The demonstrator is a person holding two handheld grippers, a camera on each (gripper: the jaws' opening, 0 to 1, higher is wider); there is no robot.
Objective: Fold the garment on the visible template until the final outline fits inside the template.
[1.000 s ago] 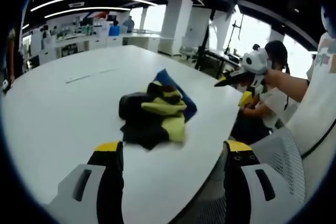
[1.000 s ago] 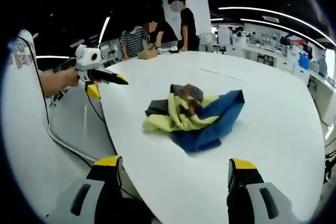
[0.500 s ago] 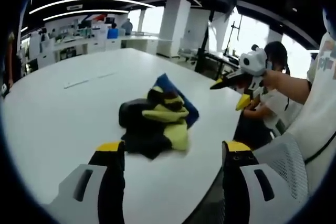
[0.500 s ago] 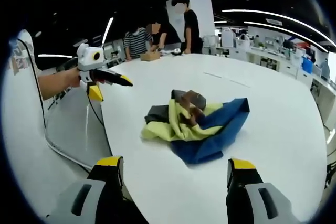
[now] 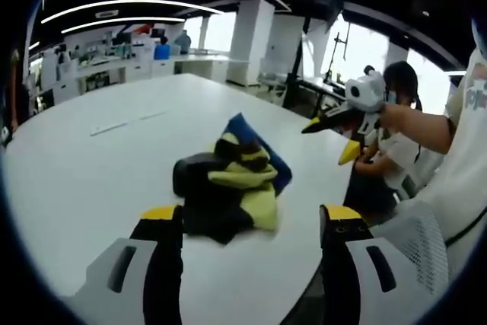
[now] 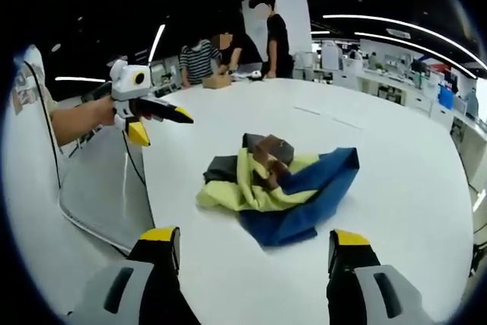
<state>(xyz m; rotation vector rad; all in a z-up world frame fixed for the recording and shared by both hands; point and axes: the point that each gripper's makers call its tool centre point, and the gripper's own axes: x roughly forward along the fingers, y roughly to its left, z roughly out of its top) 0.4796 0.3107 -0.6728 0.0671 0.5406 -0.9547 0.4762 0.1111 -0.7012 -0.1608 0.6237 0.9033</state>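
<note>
Left gripper point(image 5: 247, 222): jaws spread wide, nothing between them, hanging over the near edge of the white table point(image 5: 84, 165). Right gripper point(image 6: 255, 245): same, jaws wide apart and empty.

Diff vs 1 s ago: both cameras have eased slightly closer to the garment point(image 5: 228, 184); the pile itself reads unchanged (same crumple, same spot). In the left gripper view the right gripper's yellow tips now sit a bit lower and further left than before.

Hard to make out: no template outline can be picked out on the table under or around the garment. Garment type unclear, too bunched to tell sleeves or hem. Both grippers' bodies are cut off at the bottom of their own views.

Garment: crumpled heap, blue, pale yellow and black panels, lying near the table's near edge, just beyond the jaws in both views. In the right gripper view blue is on the right, yellow on the left.
</note>
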